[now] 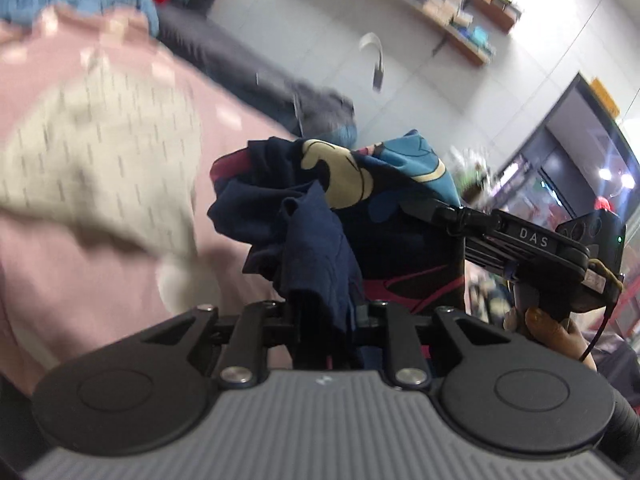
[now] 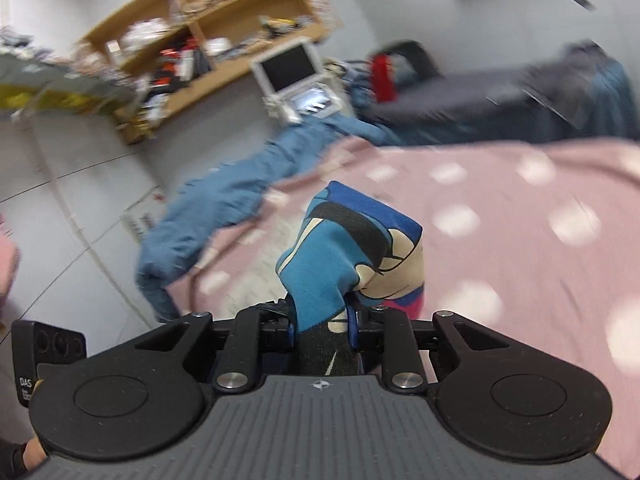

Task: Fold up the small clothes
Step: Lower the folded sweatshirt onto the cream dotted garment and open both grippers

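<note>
A small dark navy garment [image 1: 320, 216] with a blue, cream and pink cartoon print hangs bunched in the air between both grippers. My left gripper [image 1: 328, 312] is shut on a navy fold of it. In the left wrist view the right gripper [image 1: 452, 210] grips the printed blue edge from the right, with a hand [image 1: 548, 328] under its handle. The right wrist view has my right gripper [image 2: 322, 320] shut on the printed cloth [image 2: 352, 248], which stands up in a bunch above the jaws. Below lies a pink bedcover with pale dots [image 2: 500, 216].
A cream patterned cloth [image 1: 100, 148] lies on the pink cover. Blue denim trousers [image 2: 224, 200] hang over the bed's far edge. A dark blanket [image 2: 500, 92], a wooden shelf unit [image 2: 208, 28] and a small white monitor [image 2: 292, 68] stand beyond. The floor is pale tile [image 2: 60, 208].
</note>
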